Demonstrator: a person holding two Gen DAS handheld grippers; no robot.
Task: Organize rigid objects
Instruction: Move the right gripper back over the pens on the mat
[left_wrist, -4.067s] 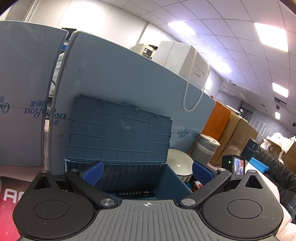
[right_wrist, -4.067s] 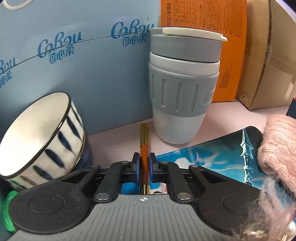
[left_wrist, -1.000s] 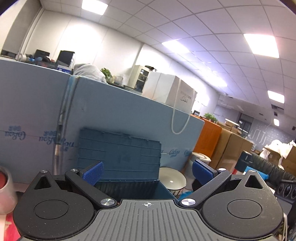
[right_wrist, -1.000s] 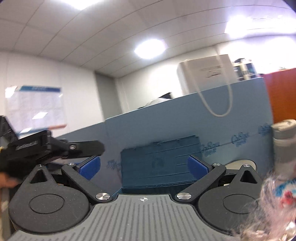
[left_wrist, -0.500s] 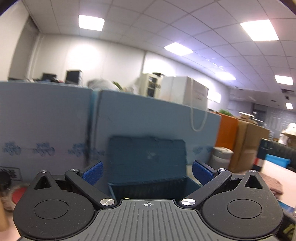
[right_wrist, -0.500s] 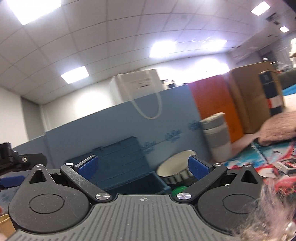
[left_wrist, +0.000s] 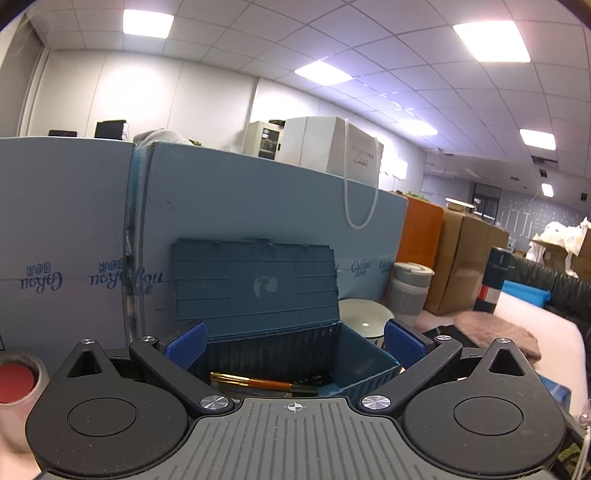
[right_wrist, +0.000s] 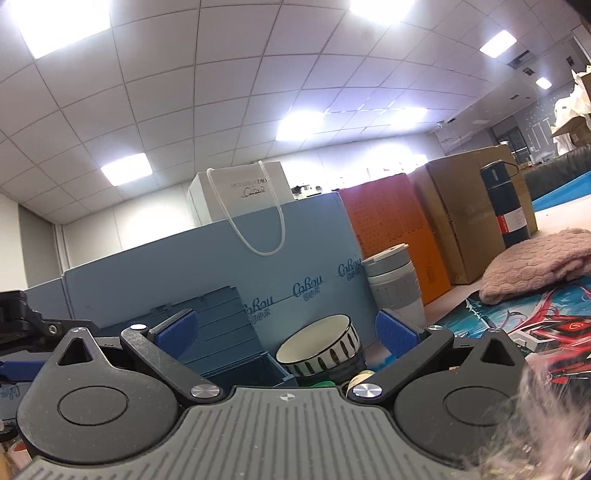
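Both hand-held grippers gape empty — pen (left_wrist: 255, 383) seemingly in box (left_wrist: 295, 354); approach bowl (right_wrist: 319, 349), twelve o'clock, squarely.

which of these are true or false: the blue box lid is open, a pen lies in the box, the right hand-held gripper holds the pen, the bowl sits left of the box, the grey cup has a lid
1. The blue box has its lid up: true.
2. A pen lies in the box: true.
3. The right hand-held gripper holds the pen: false, it is open and empty.
4. The bowl sits left of the box: false, it is to the right.
5. The grey cup has a lid: true.
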